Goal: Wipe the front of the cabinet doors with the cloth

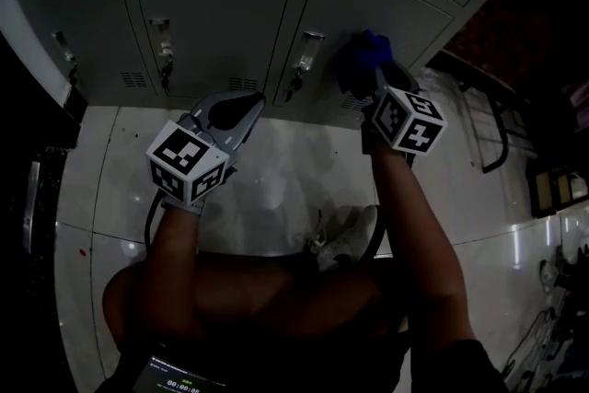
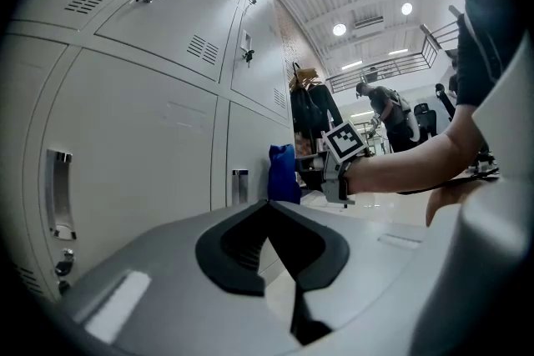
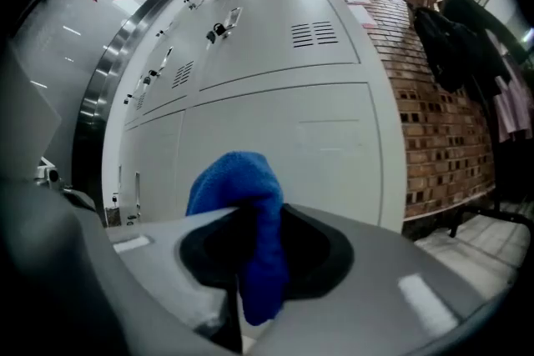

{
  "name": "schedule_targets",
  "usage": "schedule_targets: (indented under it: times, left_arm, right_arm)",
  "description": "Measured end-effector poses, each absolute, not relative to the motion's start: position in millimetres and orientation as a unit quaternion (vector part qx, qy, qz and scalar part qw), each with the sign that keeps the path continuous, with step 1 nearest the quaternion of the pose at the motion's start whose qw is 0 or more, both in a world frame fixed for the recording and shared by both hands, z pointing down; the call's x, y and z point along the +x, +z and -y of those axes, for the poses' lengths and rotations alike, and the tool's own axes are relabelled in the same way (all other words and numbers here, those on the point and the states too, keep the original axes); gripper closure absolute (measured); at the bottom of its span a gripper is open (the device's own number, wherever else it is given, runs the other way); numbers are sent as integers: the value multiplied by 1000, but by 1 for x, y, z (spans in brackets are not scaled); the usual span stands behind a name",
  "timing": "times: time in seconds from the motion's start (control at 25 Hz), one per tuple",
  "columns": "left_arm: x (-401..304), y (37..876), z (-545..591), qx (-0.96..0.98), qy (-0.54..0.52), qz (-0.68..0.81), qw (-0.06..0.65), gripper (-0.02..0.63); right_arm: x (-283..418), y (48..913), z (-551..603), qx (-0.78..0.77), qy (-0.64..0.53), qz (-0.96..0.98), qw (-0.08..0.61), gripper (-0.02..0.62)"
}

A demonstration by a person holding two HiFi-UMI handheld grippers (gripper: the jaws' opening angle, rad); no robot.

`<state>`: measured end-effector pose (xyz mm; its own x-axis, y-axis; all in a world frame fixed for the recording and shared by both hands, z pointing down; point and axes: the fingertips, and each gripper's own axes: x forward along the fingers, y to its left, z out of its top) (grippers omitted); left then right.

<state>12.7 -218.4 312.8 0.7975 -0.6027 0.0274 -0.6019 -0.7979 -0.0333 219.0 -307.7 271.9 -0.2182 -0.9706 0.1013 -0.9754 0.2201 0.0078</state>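
Grey metal cabinet doors [image 1: 216, 9] fill the top of the head view. A blue cloth [image 1: 362, 58] is pressed against the lower right door [image 1: 391, 9], and my right gripper [image 1: 375, 74] is shut on it. In the right gripper view the cloth [image 3: 248, 217] bulges out between the jaws just in front of that door [image 3: 292, 142]. My left gripper [image 1: 255, 99] hangs lower and to the left, shut and empty, a little short of the doors. The left gripper view looks past its own tips [image 2: 269, 203] to the cloth [image 2: 284, 173] against the door.
Door handles with locks [image 1: 163, 41] [image 1: 307, 52] stick out from the cabinet fronts. White shoes [image 1: 345, 236] stand on the tiled floor below. A black metal frame [image 1: 492, 135] is at the right. A brick wall [image 3: 442, 142] with hanging coats [image 3: 455, 33] follows the cabinets.
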Motion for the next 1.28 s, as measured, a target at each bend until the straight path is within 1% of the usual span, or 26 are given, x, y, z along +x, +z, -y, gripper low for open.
schedule_targets:
  times: [0.32,0.56,0.88,1.28]
  left_arm:
    - [11,311,219,-948,-11,-318,9,606]
    - [10,308,219,-947,-5,-320,9,606]
    - [10,308,218,-948,-5,-319,9,606]
    - [9,309,219,-947,-8,-320,11,606]
  right_arm:
    - [132,303,315,568,35,819,74,518]
    - [102,307,330,552,37,829,82,518]
    - [105,309,338,551,32,829,91,518]
    - [156,316,335,576,45,811,95,518]
